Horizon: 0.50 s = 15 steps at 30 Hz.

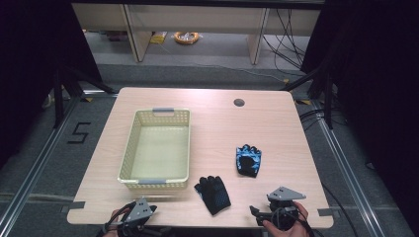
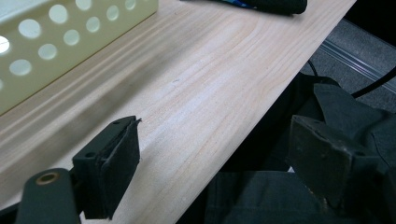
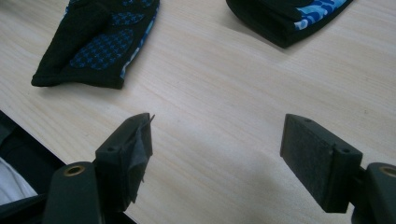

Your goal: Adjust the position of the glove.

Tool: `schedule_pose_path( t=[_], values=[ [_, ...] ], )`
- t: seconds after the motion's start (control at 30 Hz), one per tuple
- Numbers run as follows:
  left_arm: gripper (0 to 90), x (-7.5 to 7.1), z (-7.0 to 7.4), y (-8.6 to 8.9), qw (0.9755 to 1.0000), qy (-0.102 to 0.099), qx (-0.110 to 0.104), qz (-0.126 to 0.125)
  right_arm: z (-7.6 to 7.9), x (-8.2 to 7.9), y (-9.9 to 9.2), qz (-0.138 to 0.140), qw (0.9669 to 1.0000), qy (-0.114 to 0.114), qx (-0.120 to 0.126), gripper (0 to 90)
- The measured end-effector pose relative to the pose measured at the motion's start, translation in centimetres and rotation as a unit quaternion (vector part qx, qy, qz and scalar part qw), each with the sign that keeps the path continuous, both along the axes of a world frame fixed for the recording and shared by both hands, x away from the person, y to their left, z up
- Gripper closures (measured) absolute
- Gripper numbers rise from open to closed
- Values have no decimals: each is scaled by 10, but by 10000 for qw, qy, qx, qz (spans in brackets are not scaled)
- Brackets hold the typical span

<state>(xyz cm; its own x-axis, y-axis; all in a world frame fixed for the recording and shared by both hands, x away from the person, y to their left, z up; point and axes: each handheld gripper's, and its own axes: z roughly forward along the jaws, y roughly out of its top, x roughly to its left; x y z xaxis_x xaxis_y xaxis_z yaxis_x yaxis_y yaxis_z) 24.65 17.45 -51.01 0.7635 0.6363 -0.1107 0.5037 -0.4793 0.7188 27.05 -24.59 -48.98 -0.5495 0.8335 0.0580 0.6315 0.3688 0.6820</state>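
Left gripper [image 2: 212, 154] at table [image 1: 276, 123] edge, 7 o'clock, jaws wide, empty. Right gripper [image 3: 217, 149] at 5 o'clock, wide, empty. Dark glove [image 1: 213, 194] at 6 o'clock; blue glove [image 1: 248, 160] right of basket [image 1: 129, 148].

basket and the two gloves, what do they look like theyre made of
Basket: looks like moulded plastic, pale yellow, walls punched with round holes. Nearer glove: seems knit fabric, black with a blue dotted grip pattern. Farther glove: likely similar fabric, blue patterned with black.

My left gripper [image 1: 140, 213] and right gripper [image 1: 269, 213] sit low by my hands, both with jaws spread wide and gripping nothing.
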Motion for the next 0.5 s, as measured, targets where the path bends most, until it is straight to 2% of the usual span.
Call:
schedule_pose_path(
  t=[0.07, 0.13, 0.2, 0.27, 0.33, 0.37, 0.4, 0.47, 0.5],
  values=[
    [167, 0, 0, 0, 10000, 15, 8, -50, 1, 0, 0, -66, 9999, 78, 79, 267],
    [166, 0, 0, 0, 10000, -1, 8, -13, 1, 0, -1, 44, 9999, 105, 95, 287],
    [167, -1, -1, -2, 9999, 68, -90, 56, 1, 0, -1, 26, 9999, 108, 88, 292],
    [167, -1, 0, -1, 10000, 49, -20, 33, 1, 1, -1, 2, 9999, 127, 68, 310],
    [166, 0, 0, 0, 10000, 0, 4, -15, 1, 1, -2, -5, 9999, 119, 69, 320],
    [166, 0, 0, 0, 10000, 0, 6, -16, 1, 0, -1, -114, 9999, 31, 32, 326],
    [167, -1, 0, -1, 10000, 66, -39, 56, 1, 1, 0, -65, 9999, 42, 66, 334],
    [167, -1, 0, -1, 10000, 62, -38, 50, 0, 2, -2, 67, 10000, 29, -8, 338],
    [166, -1, 0, -1, 10000, 65, -36, 47, 0, 1, -1, 47, 10000, 55, 17, 342]
  ],
)
